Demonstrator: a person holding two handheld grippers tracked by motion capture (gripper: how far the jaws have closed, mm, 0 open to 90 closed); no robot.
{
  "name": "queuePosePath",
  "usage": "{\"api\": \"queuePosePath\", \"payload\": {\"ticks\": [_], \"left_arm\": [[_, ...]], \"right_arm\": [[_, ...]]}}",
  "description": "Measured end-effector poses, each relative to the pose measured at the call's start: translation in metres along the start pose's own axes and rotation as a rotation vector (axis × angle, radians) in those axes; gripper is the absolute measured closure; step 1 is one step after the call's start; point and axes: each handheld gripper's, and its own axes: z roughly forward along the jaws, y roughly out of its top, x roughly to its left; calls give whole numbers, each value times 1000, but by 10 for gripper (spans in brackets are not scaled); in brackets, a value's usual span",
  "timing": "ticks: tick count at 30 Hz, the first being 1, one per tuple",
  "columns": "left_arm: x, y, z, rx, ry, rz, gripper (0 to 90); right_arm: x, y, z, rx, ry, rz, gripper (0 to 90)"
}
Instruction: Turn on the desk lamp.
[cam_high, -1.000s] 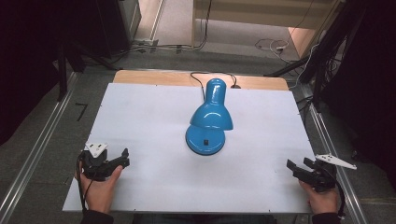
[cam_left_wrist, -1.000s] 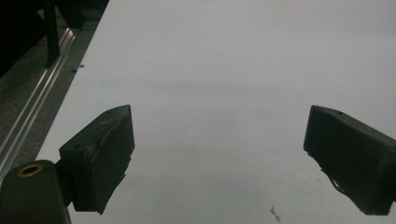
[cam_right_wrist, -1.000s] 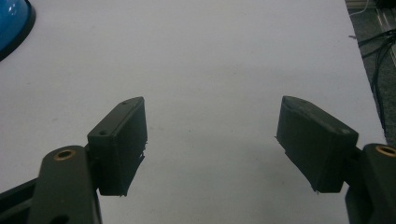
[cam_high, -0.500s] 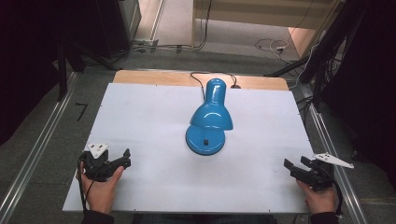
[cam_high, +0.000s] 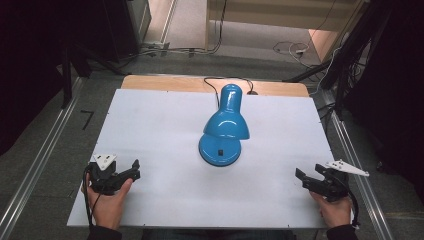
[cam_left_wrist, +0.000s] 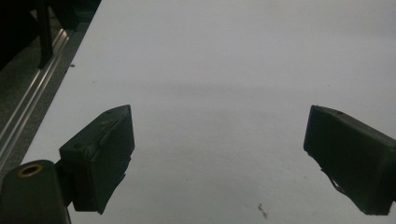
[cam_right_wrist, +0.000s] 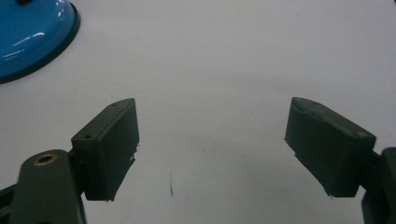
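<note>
Resting near the white table's (cam_high: 165, 125) front corners, left gripper (cam_high: 134, 170) and right gripper (cam_high: 301, 179) both spread, empty; blue desk lamp (cam_high: 223, 130) upright mid-table, well apart from both.

A glossy blue desk lamp (cam_high: 223, 131) stands near the middle of the white table (cam_high: 150, 125), its round base (cam_high: 219, 150) flat on the surface and carrying a small dark switch (seen from the high view). The bell-shaped shade droops forward over the base, mouth downward, while the rounded neck rises behind it toward the table's far edge. A black cord (cam_high: 212, 82) runs from the rear of the lamp and curls across the bare wooden strip at the back.
</note>
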Motion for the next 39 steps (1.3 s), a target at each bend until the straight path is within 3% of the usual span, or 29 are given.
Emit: {"api": "queuePosePath", "payload": {"ticks": [39], "left_arm": [[2,-2,1,12,-2,-7,96]], "right_arm": [[60,22,33,-9,115,-102,157]]}}
